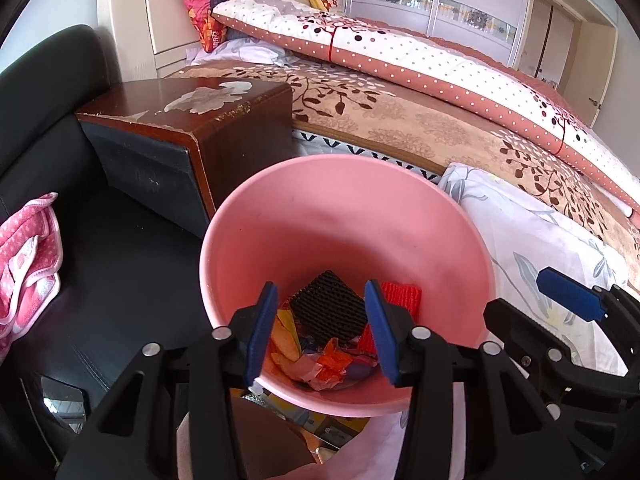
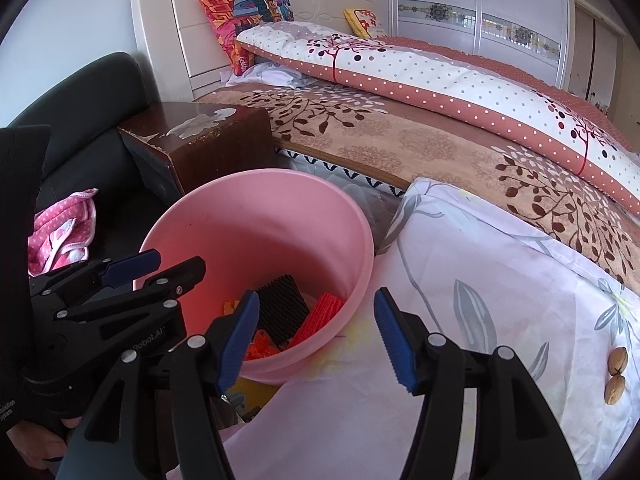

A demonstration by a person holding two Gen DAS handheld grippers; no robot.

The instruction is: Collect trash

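Your left gripper (image 1: 322, 332) hangs over the near rim of the pink plastic bin (image 1: 352, 216), its blue ribbed fingers (image 1: 262, 328) apart with nothing between them. The fingers hide part of the trash at the bottom: you can make out a black waffle-textured foam piece (image 1: 328, 308), a red ribbed piece (image 1: 402, 294) and crumpled orange and yellow wrappers (image 1: 320, 360), but the rest is a jumble too small to tell.

Your right gripper (image 2: 316, 336) sits at the bin's right edge, above the floral sheet (image 2: 480, 280), fingers spread wide and empty. Two tan nut shells (image 2: 616, 374) lie on that sheet near the frame's right edge, well apart from the bin.

On the left gripper's body, seen from the right wrist, you can read part of "Robot.AI"; smaller print lower down is cut off. The worn wooden nightstand (image 1: 192, 120) stands behind the bin, its veneer peeling.
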